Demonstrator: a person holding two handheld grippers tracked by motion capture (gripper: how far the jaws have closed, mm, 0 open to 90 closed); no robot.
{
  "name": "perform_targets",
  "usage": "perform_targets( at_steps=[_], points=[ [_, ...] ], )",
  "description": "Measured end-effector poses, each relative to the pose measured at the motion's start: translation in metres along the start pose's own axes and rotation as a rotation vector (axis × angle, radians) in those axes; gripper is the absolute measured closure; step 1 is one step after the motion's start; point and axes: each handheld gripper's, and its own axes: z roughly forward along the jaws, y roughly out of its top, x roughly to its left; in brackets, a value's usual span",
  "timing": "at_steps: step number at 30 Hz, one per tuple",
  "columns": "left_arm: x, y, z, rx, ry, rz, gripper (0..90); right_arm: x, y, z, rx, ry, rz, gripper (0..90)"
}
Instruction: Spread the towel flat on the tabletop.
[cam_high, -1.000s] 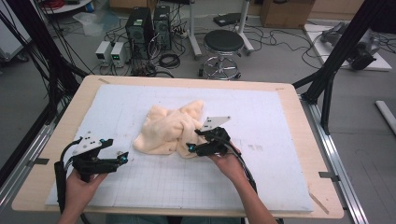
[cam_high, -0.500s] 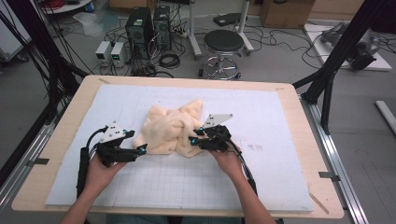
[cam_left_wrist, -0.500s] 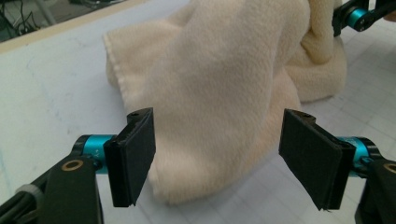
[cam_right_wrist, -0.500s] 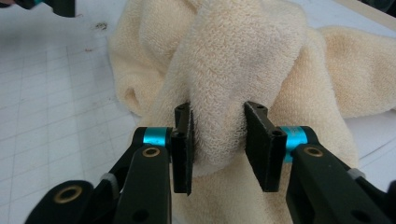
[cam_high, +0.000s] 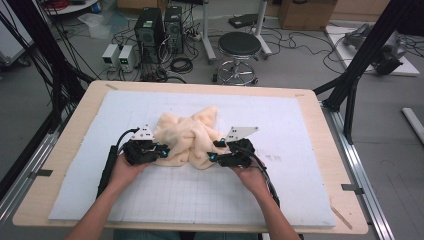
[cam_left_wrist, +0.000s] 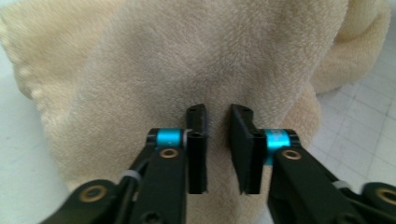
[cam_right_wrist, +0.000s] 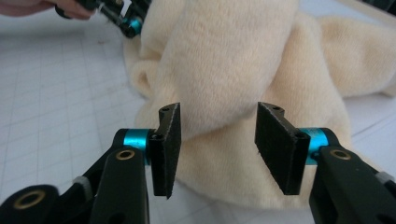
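A crumpled cream fleece cloth (cam_high: 190, 137) lies in a heap on the white gridded mat (cam_high: 150, 195). My left gripper (cam_high: 162, 150) rests at the cloth's left edge. In the left gripper view the cloth (cam_left_wrist: 187, 65) lies just beyond the left gripper (cam_left_wrist: 217, 114), whose jaws stand a narrow gap apart with nothing pinched between them. My right gripper (cam_high: 212, 156) sits at the cloth's right front edge. In the right gripper view the right gripper (cam_right_wrist: 217, 112) is wide open, with a rolled fold of the cloth (cam_right_wrist: 233, 60) just past its tips.
The mat lies on a wooden table (cam_high: 320, 115) with black frame posts at its corners. On the floor beyond stand a stool (cam_high: 240, 47), computer boxes (cam_high: 155, 25) and cables. The other hand and its gripper (cam_right_wrist: 116, 16) appear at the right gripper view's top left.
My left gripper has travelled right across the mat, from the near left to the cloth's left edge. The right gripper has stayed almost where it was at the cloth's right.
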Motion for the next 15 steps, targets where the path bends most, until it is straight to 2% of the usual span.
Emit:
perform_targets(
  at_steps=[1,3,4,5,6,7,8,10,11,14,15],
  points=[
    [0.0,0.0,0.0,-0.011,0.003,-0.007,83.9,0.001,-0.001,0.007,0.042,-0.009,-0.007,55.6],
    [0.0,0.001,-0.003,-0.004,0.003,-0.003,84.6,0.002,-0.002,0.011,0.062,-0.017,-0.015,58.3],
    [0.0,0.001,-0.004,-0.003,0.001,-0.013,85.5,0.003,-0.004,0.022,0.104,-0.018,-0.038,68.5],
    [0.001,0.001,-0.006,-0.004,-0.003,-0.02,85.5,0.003,-0.004,0.022,0.104,-0.018,-0.038,68.5],
    [0.002,0.001,-0.008,-0.011,-0.006,-0.03,85.7,0.002,-0.005,0.025,0.108,-0.018,-0.045,72.5],
    [0.002,0.001,-0.01,-0.013,-0.005,-0.034,85.9,-0.001,-0.006,0.025,0.102,0.006,-0.039,77.4],
    [0.001,0.001,-0.012,-0.022,-0.001,-0.039,85.9,-0.001,-0.006,0.025,0.102,0.006,-0.039,77.4],
    [0.0,0.002,-0.019,-0.032,-0.001,-0.029,86.1,-0.002,-0.004,0.019,0.093,0.011,-0.045,79.5],
    [-0.002,0.002,-0.023,-0.039,0.0,-0.02,86.3,0.0,-0.002,0.01,0.089,0.008,-0.076,82.9],
    [-0.008,0.004,-0.036,-0.051,0.011,0.003,86.4,0.003,0.002,0.0,0.059,0.01,-0.085,83.1],
    [-0.009,0.005,-0.04,-0.057,0.013,0.007,86.4,0.006,0.005,-0.008,0.053,0.006,-0.122,83.3]
  ],
)
